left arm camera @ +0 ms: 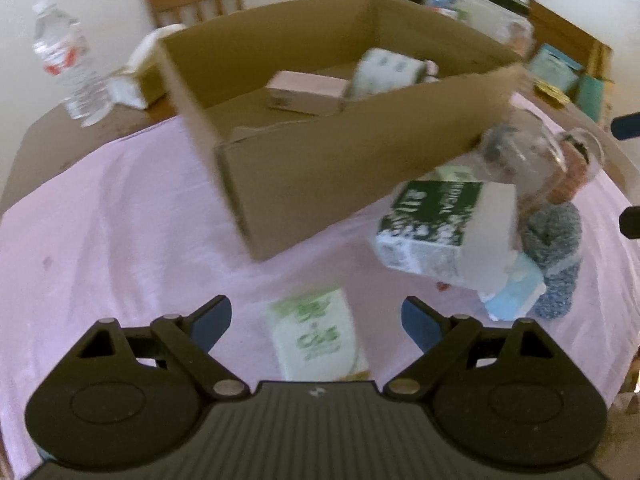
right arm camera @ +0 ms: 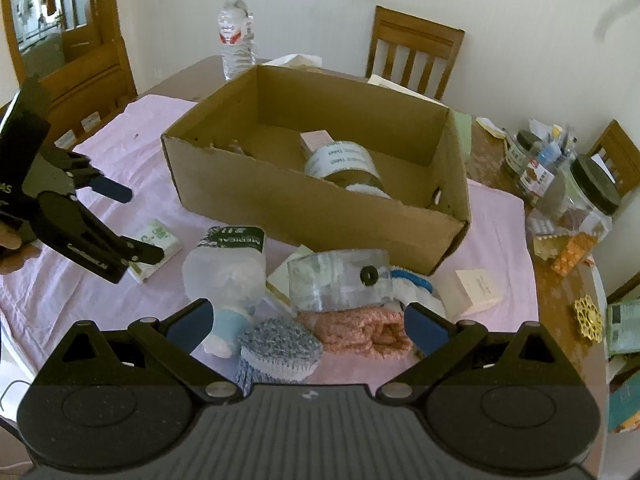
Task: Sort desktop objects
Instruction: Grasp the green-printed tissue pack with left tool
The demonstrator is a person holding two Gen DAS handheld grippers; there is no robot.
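The left tool [left arm camera: 318, 322] hangs with its blue-padded fingers spread wide over a small white-and-green packet [left arm camera: 314, 334] that lies flat on the pink cloth [left arm camera: 120, 232]; the pads stand apart from the packet on both sides and pinch nothing. The right tool [right arm camera: 306, 326] is likewise spread and empty, poised above a grey knitted sock roll [right arm camera: 280, 354] and a pink knitted piece [right arm camera: 356, 328]. Just beyond these lie a clear plastic bag with a green "MEDICAL" header [right arm camera: 226, 264] and a clear plastic pouch with a black snap [right arm camera: 340, 278], heaped together against the near wall of an open cardboard box [right arm camera: 320, 208]. Inside the box rest a labelled roll [right arm camera: 344, 166] and a small pink box [right arm camera: 316, 140]. A water bottle [right arm camera: 236, 34] stands upright on the table [right arm camera: 560, 292] behind the box.
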